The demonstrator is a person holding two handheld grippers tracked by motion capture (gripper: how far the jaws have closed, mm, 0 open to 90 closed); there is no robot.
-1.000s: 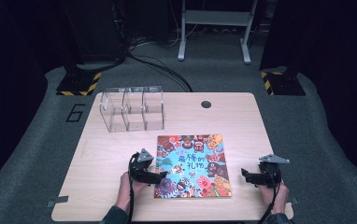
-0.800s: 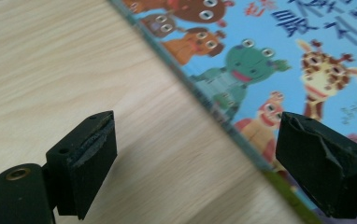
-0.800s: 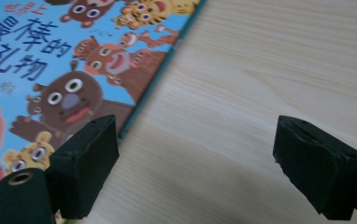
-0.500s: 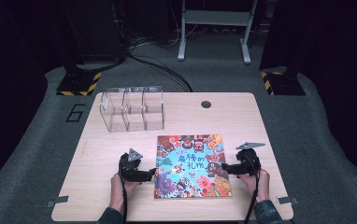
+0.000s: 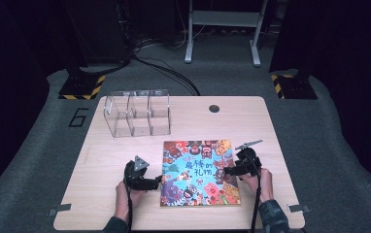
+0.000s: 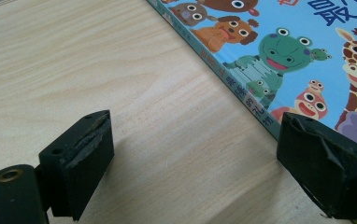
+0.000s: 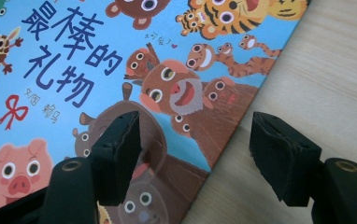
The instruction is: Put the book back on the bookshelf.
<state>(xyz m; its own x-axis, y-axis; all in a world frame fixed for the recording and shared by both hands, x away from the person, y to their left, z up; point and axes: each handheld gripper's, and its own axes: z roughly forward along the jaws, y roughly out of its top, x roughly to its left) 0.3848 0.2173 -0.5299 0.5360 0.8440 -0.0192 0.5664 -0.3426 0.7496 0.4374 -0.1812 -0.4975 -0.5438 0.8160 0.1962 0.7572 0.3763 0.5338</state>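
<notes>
Picture book, bright with cartoon animals and blue Chinese lettering on its cover, lies flat and closed on the near half of the pale wooden worktop; every place below is given from this book. Beyond its far left corner, a little apart from it, stands a clear plastic organizer split into three compartments, all seemingly bare inside. Past its far right corner a small dark round hole sits in the worktop. Nothing lies on the cover or against its edges apart from the two tools.

At the book's right edge the right hand-held gripper reaches in over the cover. In the right gripper view its jaws have just been closing, yet they stand apart, one above the cover and one above the bare wood just off the edge, the book's edge running between them with neither pad pressing on it.

At the book's spine the left hand-held gripper rests low, jaws wide apart; in the left gripper view one jaw is over wood, the other at the spine.
</notes>
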